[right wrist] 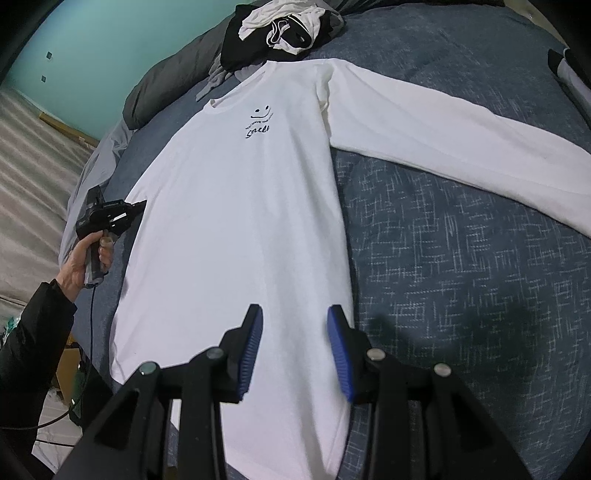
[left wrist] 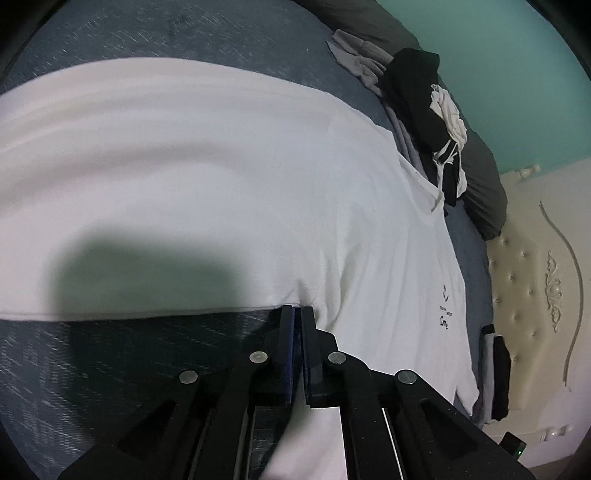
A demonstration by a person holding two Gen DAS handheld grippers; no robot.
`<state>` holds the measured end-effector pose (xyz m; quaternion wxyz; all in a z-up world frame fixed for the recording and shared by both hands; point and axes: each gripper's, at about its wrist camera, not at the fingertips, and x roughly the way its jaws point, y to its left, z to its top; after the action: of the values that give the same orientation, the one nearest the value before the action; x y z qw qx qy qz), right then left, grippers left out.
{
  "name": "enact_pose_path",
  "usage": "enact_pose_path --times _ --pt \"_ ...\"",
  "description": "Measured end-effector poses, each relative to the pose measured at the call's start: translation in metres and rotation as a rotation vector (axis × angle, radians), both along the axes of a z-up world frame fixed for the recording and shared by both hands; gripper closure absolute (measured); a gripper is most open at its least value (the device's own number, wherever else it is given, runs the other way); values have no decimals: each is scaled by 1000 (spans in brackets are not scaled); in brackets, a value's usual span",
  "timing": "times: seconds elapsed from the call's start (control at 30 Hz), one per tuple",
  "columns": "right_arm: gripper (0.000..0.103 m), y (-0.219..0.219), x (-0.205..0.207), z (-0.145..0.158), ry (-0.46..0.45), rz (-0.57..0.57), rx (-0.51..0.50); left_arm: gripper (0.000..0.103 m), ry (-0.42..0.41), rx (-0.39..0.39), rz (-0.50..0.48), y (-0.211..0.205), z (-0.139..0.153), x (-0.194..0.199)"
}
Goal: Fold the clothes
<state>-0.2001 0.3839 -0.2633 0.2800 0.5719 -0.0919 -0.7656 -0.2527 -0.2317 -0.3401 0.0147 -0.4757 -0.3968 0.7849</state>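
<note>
White long-sleeved cotton shirt (right wrist: 236,229) with a small black smiley print (right wrist: 259,122) on its chest lies flat, front up, on a bed covered by a dark blue quilt with a pale crosshatch pattern (right wrist: 461,277). In the right wrist view one sleeve (right wrist: 461,147) stretches out sideways across the quilt, while the body runs from the collar down toward the camera.

The left gripper (left wrist: 296,310) has its fingers pressed together on the shirt's side edge, where the fabric puckers into small creases at the tips. From the right wrist view the same gripper (right wrist: 138,205) sits at the far side edge of the shirt, held by a person's hand (right wrist: 83,260) in a black sleeve (right wrist: 29,350), with a cable hanging from the handle.

The right gripper (right wrist: 295,314) hangs above the lower part of the shirt, its blue-padded fingers (right wrist: 341,354) standing partly apart with nothing between them but the cloth lying beneath; they grip nothing.

Beyond the collar a heap of black and white garments (right wrist: 284,29) rests against a dark grey pillow (right wrist: 166,85). In the left wrist view a cream tufted headboard (left wrist: 524,266) stands beside the bed, below a teal wall (left wrist: 517,74).
</note>
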Motion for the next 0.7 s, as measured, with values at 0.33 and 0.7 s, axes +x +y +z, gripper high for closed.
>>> enact_pose_path --times 0.33,0.7 --pt "67 -4 2 -4 -9 11 -6 72 47 98 86 -12 -3 10" --pt "67 -8 4 -4 -12 24 -2 72 75 147 129 -17 -9 11"
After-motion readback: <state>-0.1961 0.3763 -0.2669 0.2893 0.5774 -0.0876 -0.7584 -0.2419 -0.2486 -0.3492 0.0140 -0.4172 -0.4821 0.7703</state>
